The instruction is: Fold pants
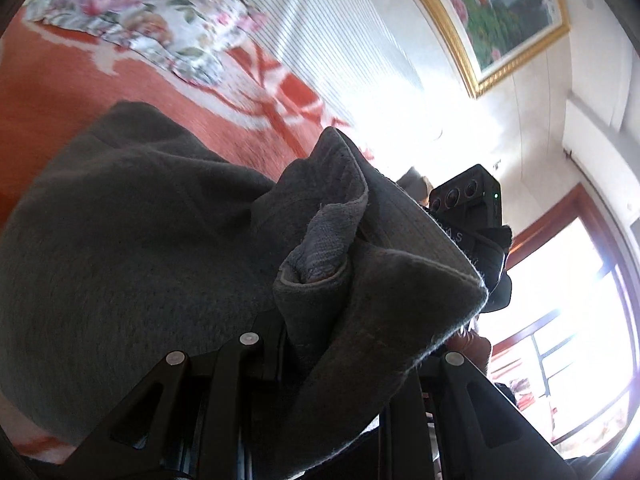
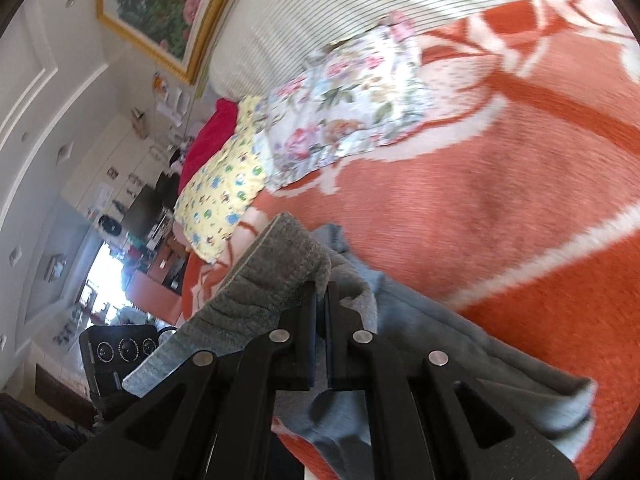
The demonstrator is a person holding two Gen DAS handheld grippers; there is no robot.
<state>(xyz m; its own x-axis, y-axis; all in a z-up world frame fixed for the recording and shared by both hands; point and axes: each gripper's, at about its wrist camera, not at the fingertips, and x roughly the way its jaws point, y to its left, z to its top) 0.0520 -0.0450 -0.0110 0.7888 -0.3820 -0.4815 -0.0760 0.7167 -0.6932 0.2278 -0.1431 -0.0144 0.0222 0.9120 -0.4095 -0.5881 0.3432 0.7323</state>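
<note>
The dark grey pants point(image 1: 132, 232) hang bunched over my left gripper point(image 1: 308, 332), which is shut on a fold of the fabric; its fingertips are hidden under the cloth. In the right wrist view my right gripper point(image 2: 322, 300) is shut on the ribbed waistband of the pants point(image 2: 276, 276), with the jaws almost touching. The rest of the pants point(image 2: 460, 352) trails down to the right over the orange bed cover point(image 2: 500, 208). Both grippers hold the pants lifted above the bed.
A floral pillow point(image 2: 352, 100) and a yellow patterned pillow point(image 2: 224, 192) lie at the head of the bed by the striped headboard point(image 2: 320, 8). The floral pillow also shows in the left wrist view point(image 1: 148, 12). A head-worn camera point(image 1: 468, 196) faces me. A framed painting point(image 1: 496, 12) hangs on the wall.
</note>
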